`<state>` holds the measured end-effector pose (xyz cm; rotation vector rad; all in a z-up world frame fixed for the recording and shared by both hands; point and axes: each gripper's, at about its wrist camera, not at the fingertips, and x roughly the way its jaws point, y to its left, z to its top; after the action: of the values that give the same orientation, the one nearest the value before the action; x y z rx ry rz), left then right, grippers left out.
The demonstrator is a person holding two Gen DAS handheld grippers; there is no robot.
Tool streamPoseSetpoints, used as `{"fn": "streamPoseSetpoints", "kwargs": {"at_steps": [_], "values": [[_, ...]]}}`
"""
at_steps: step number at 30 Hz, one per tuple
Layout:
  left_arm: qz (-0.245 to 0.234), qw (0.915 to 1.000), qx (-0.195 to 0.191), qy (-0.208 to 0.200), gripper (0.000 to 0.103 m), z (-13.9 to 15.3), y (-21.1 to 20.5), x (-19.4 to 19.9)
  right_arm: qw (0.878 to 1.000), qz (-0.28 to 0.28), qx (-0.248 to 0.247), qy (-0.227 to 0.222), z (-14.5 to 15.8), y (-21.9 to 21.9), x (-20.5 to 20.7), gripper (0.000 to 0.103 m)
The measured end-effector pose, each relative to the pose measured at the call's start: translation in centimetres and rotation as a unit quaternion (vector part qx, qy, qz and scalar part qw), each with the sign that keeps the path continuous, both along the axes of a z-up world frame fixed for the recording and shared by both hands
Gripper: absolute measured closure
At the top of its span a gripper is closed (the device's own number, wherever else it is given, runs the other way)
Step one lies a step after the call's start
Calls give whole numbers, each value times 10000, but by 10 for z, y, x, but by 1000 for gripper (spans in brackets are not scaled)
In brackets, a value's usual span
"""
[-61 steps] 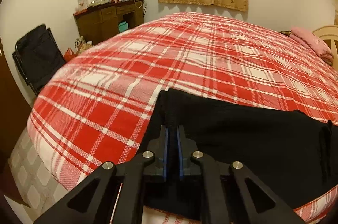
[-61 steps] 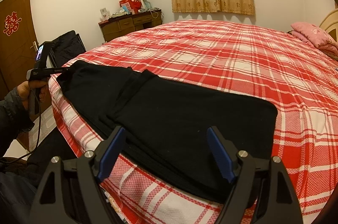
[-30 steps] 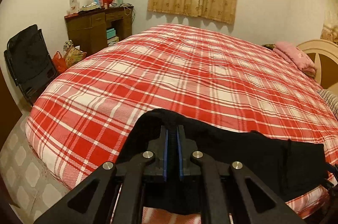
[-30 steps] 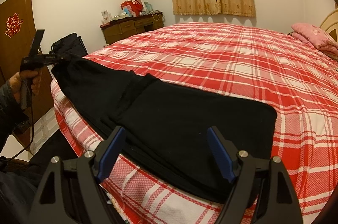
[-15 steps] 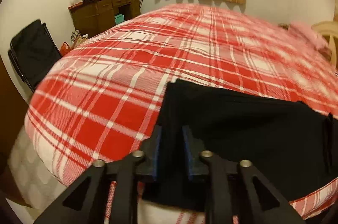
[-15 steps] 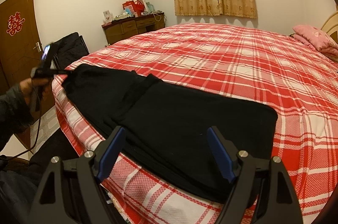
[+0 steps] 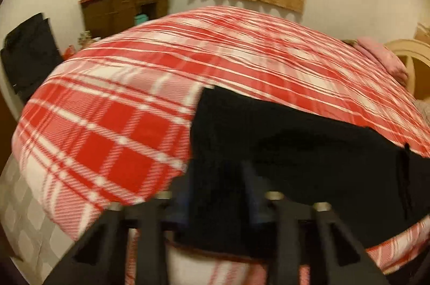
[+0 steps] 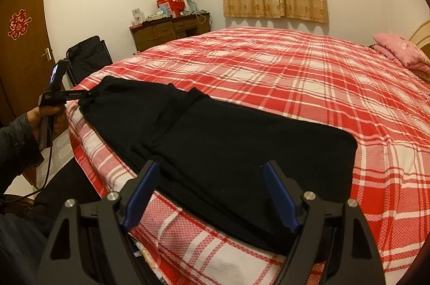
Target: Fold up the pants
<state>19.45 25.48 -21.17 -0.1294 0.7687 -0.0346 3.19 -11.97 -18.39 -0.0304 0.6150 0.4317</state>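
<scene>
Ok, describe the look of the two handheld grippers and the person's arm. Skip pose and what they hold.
The right gripper has a black angular frame with triangular cut-outs, silver round bolt heads and blue pads lining its two fingers. The left gripper, seen from the right wrist, is a slim black bar with a handle, a lit phone-like screen on top and a black cable hanging down. The left hand emerges from a dark sleeve.

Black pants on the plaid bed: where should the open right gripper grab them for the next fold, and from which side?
Take the black fabric pants at the wide, squared-off end nearest the right gripper, near the corner by the bed edge. Come in low from the near side of the red plaid bedspread: the cloth lies flat, so one finger probably has to slide under the edge.
</scene>
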Motion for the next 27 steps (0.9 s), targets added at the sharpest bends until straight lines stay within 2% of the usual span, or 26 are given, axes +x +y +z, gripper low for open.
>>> {"fn": "streamPoseSetpoints", "kwargs": {"at_steps": [4,7,11,16,20,27], "values": [[165,9999,-27,-1,85,11,0,-4,10000,-3,8,-2,0,-1,0,20],[264,9995,-107,-153,85,23,0,-14,10000,-8,31,-16,1,-2,0,20],[168,9984,-380,-377,85,47,-7,-27,10000,-20,58,-16,1,-4,1,20],[-283,9946,-675,-740,85,86,-39,-43,10000,-44,11,-56,1,-4,1,20],[-670,9907,-784,-883,85,110,-72,-52,9998,-140,69,-151,6,-10,0,20],[-1338,9833,-706,-1010,85,134,-134,-59,9972,-469,435,-386,22,-40,0,14]]}}
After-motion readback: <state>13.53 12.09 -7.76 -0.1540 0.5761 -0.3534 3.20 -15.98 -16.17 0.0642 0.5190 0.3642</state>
